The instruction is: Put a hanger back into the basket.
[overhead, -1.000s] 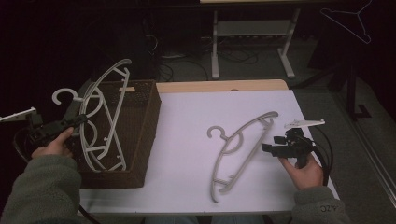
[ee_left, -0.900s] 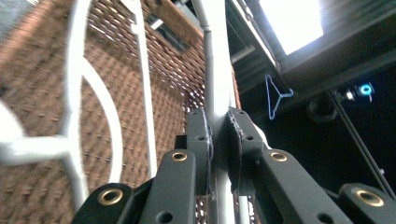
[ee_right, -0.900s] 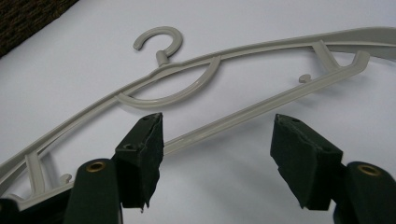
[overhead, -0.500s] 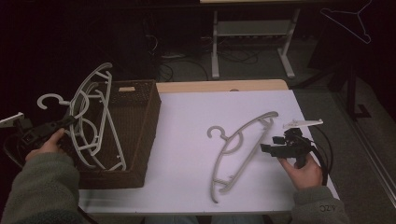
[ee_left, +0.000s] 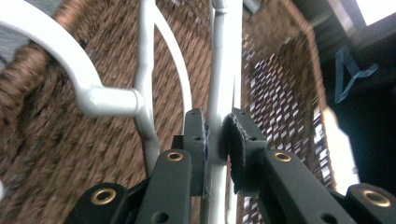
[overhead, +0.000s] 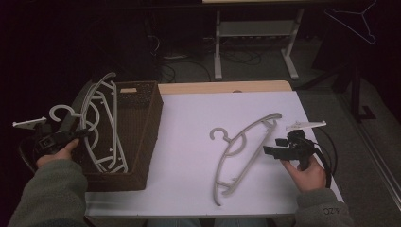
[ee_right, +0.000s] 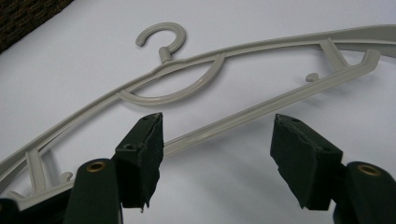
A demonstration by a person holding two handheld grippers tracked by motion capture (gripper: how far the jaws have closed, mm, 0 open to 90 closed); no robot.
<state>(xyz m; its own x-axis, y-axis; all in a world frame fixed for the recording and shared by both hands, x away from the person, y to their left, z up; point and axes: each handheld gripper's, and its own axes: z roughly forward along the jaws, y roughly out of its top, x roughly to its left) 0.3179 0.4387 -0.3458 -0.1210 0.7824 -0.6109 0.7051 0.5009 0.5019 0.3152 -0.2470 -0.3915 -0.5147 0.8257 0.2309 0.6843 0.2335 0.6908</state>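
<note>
- Dark room and cabling are surrounding a white-topped bench point(overhead: 189, 123) in the high view, with a metal stand rising behind it and a wire hanger outline point(overhead: 352, 21) hanging at the top right.
- A brown woven basket point(overhead: 142, 118) is sitting at the bench's left edge, seemingly serving as the bin for hangers; a white hanger point(overhead: 101, 118) is leaning half in it, its hook sticking out to the left over the rim.
- The left claw point(overhead: 82, 135) is pinching that white hanger near its neck, probably so it can be steered down into the basket.
- A grey hanger point(overhead: 246, 142) is lying flat on the bench, well apart from the basket, likely waiting its turn.
- The right claw point(overhead: 267, 150) is hovering just beside the grey hanger's lower bar, spread and gripping nothing.
- Small writing is showing on the right cuff, too small to read; a pale tag on the basket's far rim is also unreadable.
- Left claw view: the left claw point(ee_left: 217, 140) is pressing its pads on a white bar of the white hanger point(ee_left: 222, 70), with the basket point(ee_left: 60, 140) weave close behind; its jaws have just been easing slightly, yet the bar is sitting between them, touched on both sides.
- Right claw view: the right claw point(ee_right: 217, 140) is standing wide, the grey hanger point(ee_right: 243, 114) running across the bench point(ee_right: 70, 70) beyond the pads, apparently lined up for a grab on its straight bar. No brand is visible.
</note>
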